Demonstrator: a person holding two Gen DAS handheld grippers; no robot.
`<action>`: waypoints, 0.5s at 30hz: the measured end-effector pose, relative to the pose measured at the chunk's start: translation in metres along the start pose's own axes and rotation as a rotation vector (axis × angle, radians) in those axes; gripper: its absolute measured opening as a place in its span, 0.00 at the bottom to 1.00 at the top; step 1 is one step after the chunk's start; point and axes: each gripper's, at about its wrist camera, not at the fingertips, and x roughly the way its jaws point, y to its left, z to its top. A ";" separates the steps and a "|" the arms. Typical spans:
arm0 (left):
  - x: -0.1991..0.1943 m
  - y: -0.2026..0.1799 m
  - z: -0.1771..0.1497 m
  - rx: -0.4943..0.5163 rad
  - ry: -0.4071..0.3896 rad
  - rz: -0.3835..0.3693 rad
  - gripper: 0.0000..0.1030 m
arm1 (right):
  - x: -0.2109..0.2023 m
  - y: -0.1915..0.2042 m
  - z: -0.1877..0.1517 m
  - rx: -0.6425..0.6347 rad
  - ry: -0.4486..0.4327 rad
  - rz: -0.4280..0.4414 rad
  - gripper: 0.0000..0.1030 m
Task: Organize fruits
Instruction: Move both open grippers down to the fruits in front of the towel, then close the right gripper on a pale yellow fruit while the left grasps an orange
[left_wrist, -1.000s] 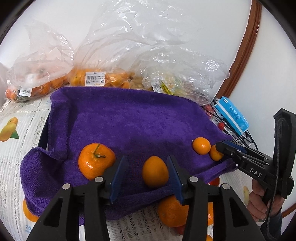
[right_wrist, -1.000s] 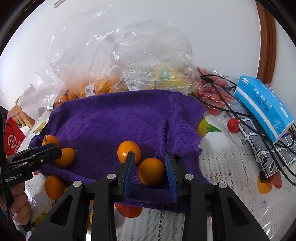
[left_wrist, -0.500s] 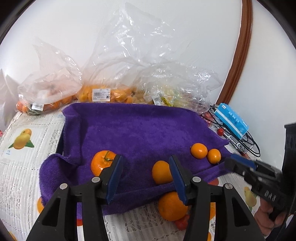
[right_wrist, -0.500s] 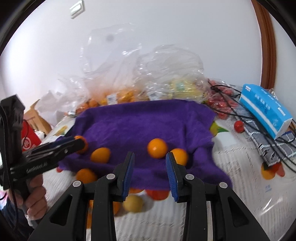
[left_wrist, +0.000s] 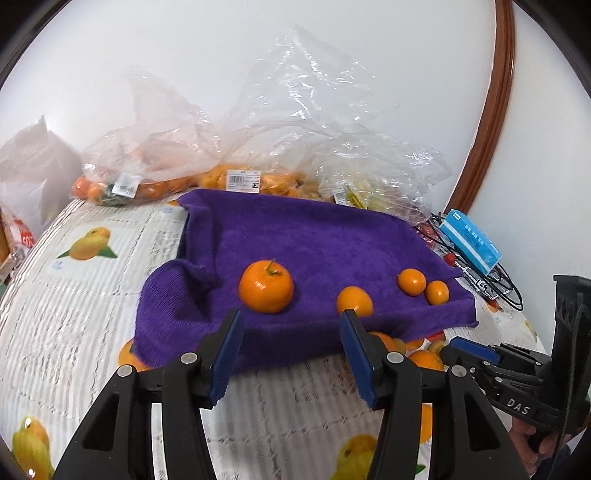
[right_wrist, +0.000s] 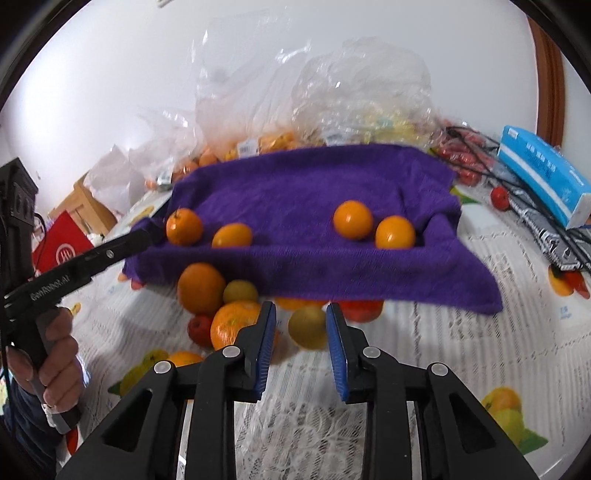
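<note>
Tablecloth (left_wrist: 74, 332) now under both tongs, pulled back off purple towel (left_wrist: 314, 240): left gripper (left_wrist: 291, 317) empty, jaws just widening; right gripper (right_wrist: 301, 306) clenched on nothing, oranges (right_wrist: 352, 219) left behind.

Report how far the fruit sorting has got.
Done: four oranges lie on the purple towel. In hand: nothing; the left gripper and right gripper are both empty. Left: a pile of loose fruit waits on the table in front of the towel.
</note>
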 end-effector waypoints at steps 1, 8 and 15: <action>-0.001 0.001 -0.001 -0.005 0.001 0.000 0.50 | 0.000 0.002 -0.001 -0.008 -0.003 -0.016 0.28; 0.005 0.001 -0.005 -0.014 0.035 -0.016 0.50 | 0.007 0.004 -0.002 -0.025 0.027 -0.071 0.28; 0.003 -0.005 -0.006 0.009 0.037 -0.030 0.50 | 0.020 0.003 0.000 -0.023 0.085 -0.112 0.28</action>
